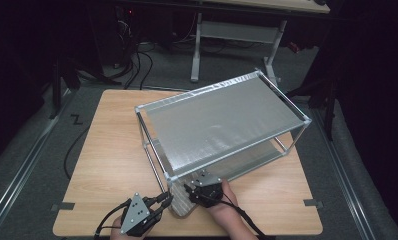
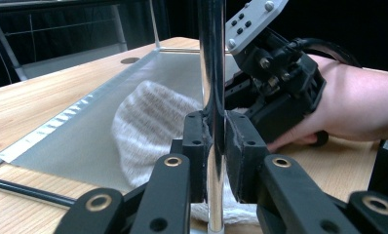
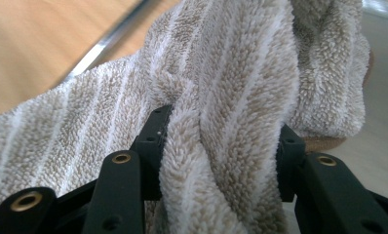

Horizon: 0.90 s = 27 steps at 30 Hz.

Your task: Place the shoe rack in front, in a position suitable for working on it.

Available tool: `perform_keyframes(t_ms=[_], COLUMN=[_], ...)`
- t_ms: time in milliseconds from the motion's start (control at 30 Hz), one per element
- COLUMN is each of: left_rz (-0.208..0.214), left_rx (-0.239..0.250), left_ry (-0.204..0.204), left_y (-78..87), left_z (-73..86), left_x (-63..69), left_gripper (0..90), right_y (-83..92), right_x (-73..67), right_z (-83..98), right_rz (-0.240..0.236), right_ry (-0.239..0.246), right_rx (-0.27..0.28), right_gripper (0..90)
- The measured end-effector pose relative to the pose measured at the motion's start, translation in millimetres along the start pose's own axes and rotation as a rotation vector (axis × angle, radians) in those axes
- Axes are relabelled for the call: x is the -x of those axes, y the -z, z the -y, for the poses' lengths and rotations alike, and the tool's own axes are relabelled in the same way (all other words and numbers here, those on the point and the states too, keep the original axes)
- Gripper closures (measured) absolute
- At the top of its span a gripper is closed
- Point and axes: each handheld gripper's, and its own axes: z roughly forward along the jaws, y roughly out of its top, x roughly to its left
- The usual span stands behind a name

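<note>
A metal rack point(image 1: 222, 120) with silvery shelves stands on the wooden table point(image 1: 112, 165). My left gripper point(image 1: 168, 199) point(image 2: 214, 146) is shut on the rack's chrome corner post point(image 2: 211, 73) at the near corner, its pads pressed on both sides. A beige towel with white stripes point(image 1: 181, 202) point(image 2: 148, 122) point(image 3: 231, 73) lies half on the lower shelf point(image 2: 99, 136) beside that post. My right gripper point(image 1: 187, 189) point(image 3: 219, 146) is shut on a thick fold of the towel, bunched between its pads. The hand point(image 2: 353, 102) holding it rests just right of the post.
The rack sits at an angle across the table's right and middle; its top shelf hides most of the lower one. Bare wood lies to the left and along the front edge. Cables and a desk frame point(image 1: 237, 35) are on the floor beyond.
</note>
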Motion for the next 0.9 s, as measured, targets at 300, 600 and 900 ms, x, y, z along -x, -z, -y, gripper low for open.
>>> perform_keyframes(t_ms=[300, 600, 900], left_rz=[0.004, 0.013, 0.014], left_rx=[0.000, 0.022, 0.026], left_ry=[0.007, 0.019, 0.016], left_y=[-0.3, -5.9, 1.1], left_z=[-0.5, -5.6, -3.8], left_x=[-1.2, -1.6, -2.5], left_gripper=[76.9, 63.2, 78.1], right_y=[-3.4, -3.8, -4.5], right_x=[-15.6, -24.2, -28.1], right_z=[-3.7, -3.9, -3.7], right_rz=[-0.048, -0.082, -0.098], right_ry=[0.065, 0.087, 0.097], right_rx=[0.022, 0.015, 0.039], right_gripper=[53.8, 54.5, 54.3])
